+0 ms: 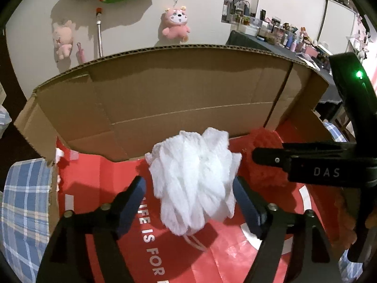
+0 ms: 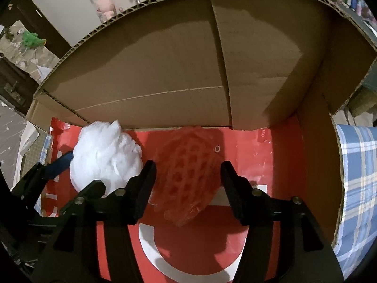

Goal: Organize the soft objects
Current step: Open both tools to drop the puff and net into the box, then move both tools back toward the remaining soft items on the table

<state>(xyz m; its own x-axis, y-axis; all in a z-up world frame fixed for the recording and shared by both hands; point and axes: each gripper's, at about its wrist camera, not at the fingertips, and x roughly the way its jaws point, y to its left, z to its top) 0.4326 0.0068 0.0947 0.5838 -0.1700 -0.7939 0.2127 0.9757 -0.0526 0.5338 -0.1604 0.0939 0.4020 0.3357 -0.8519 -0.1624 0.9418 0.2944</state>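
A white mesh bath sponge (image 1: 193, 179) lies on the red bag floor of a cardboard box (image 1: 183, 89). My left gripper (image 1: 189, 188) is open around it, its blue pads just off the sponge's sides. Beside it to the right sits a red foam net (image 2: 186, 169), which also shows as a red lump (image 1: 266, 139) in the left wrist view. My right gripper (image 2: 187, 176) stands open on either side of that net, with a gap at the right finger. The white sponge (image 2: 106, 155) and a left gripper pad (image 2: 62, 162) appear at the left of the right wrist view.
The box's tall back wall (image 2: 165, 70) and right wall (image 2: 320, 155) close in the space. A red printed bag (image 2: 188, 247) lines the floor. Blue plaid cloth (image 1: 23, 207) lies outside the box on both sides. Plush toys (image 1: 176, 26) hang on the wall behind.
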